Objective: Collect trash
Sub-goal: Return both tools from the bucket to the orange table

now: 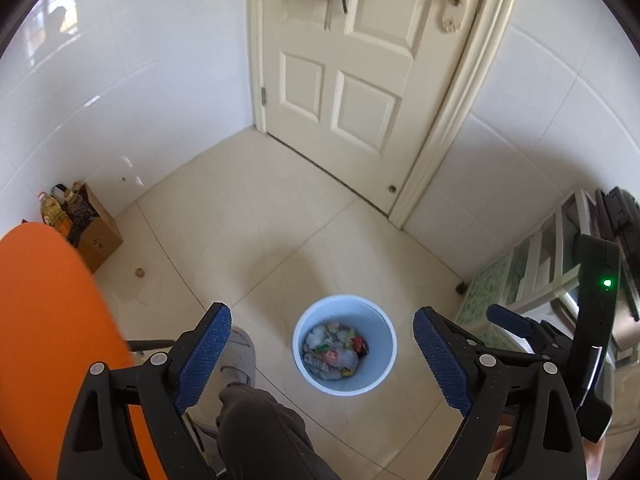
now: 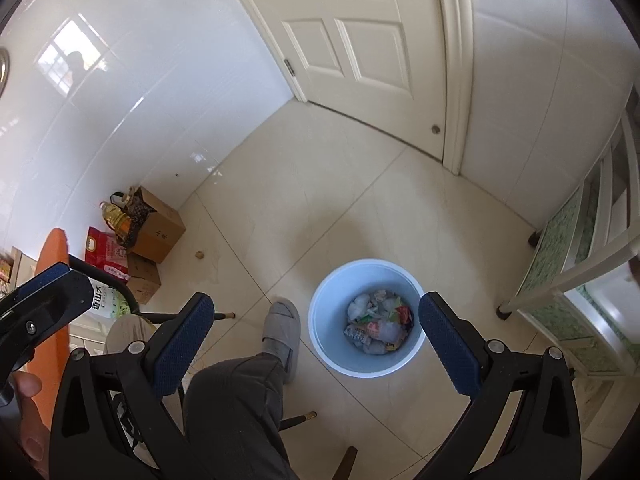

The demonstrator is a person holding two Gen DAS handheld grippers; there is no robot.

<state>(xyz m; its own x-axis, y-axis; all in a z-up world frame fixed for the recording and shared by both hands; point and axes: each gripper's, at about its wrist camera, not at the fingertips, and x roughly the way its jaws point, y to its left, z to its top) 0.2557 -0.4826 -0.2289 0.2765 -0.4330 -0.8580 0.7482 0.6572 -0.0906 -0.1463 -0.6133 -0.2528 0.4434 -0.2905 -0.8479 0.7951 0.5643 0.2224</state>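
Observation:
A pale blue round bin [image 1: 380, 320] stands on the tiled floor with several crumpled wrappers and tissues [image 1: 334, 350] in it. My left gripper [image 1: 322, 316] hovers above it, open, with nothing between its blue pads [image 1: 208, 356]. In the right wrist view the same bin [image 2: 332, 304] sits below and between the fingers of my right gripper [image 2: 316, 306], which is open wide and holds nothing. The trash [image 2: 378, 326] lies at the bin's bottom. The right gripper's body [image 1: 596, 320] shows at the right edge of the left wrist view.
A person's leg in dark trousers [image 2: 236, 404] and a grey slipper [image 2: 284, 328] stand just left of the bin. An orange surface [image 1: 44, 320] is at left. Cardboard boxes [image 2: 158, 236], an oil bottle and bags sit by the wall. A closed white door [image 1: 340, 80] is ahead; a white rack [image 2: 580, 280] at right.

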